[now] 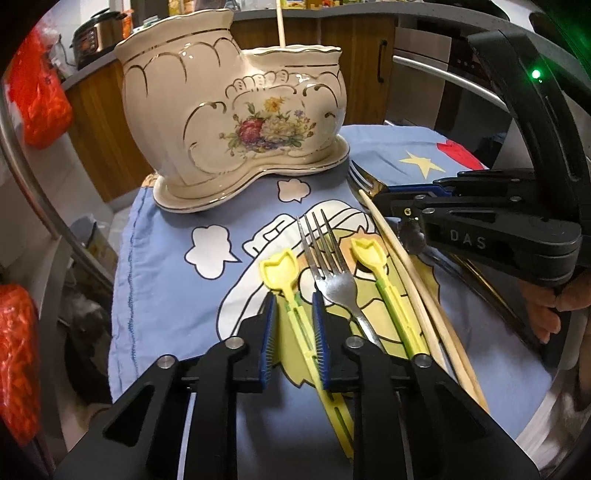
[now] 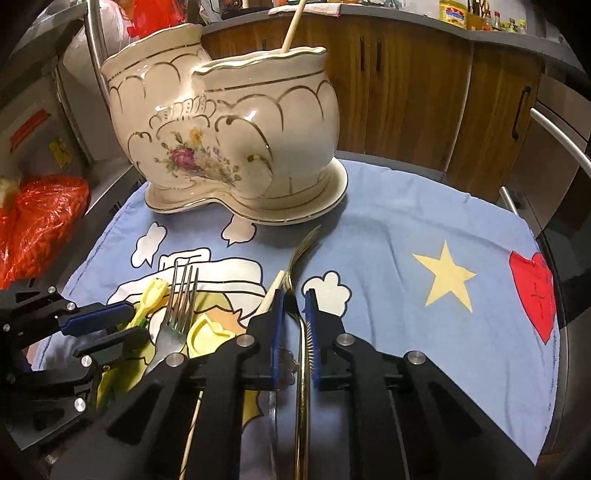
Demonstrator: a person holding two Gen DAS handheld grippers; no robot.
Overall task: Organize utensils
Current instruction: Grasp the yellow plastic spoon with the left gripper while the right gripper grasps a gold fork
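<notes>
Left claw around ribbed yellow spoon

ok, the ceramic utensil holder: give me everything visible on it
The ceramic utensil holder is glossy cream with gold scalloped trim and a painted flower bouquet on its side. It has two joined compartments, one taller, with wavy gold-edged rims, on a matching cream saucer-like base. It stands upright at the far end of the blue cartoon cloth. One wooden chopstick stands in the lower compartment. Neither hand-held gripper touches it.
</notes>
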